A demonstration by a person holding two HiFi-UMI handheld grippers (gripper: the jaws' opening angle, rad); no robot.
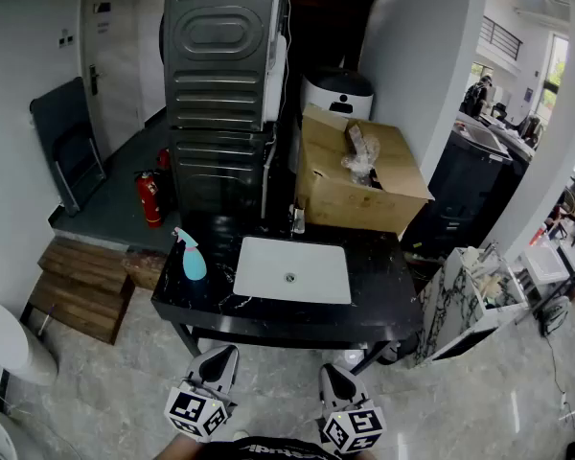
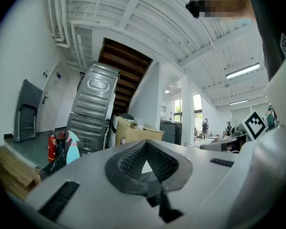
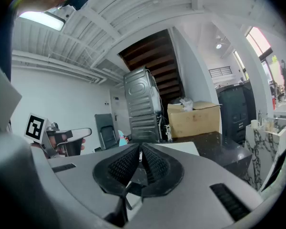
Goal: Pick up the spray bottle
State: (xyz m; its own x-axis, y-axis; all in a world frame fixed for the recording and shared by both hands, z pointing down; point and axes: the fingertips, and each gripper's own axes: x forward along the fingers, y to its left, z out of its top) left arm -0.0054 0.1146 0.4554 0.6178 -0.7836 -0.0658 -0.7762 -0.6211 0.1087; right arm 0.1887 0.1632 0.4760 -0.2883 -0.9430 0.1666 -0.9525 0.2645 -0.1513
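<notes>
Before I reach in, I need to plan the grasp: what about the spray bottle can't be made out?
- Head view: bottle too small; fill level unclear.
- Left gripper view: its base hidden behind the left gripper.
- Right gripper view: only its top shows over the right gripper.

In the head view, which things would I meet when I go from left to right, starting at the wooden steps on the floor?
wooden steps → fire extinguisher → spray bottle → white sink → marble-patterned stand
</notes>
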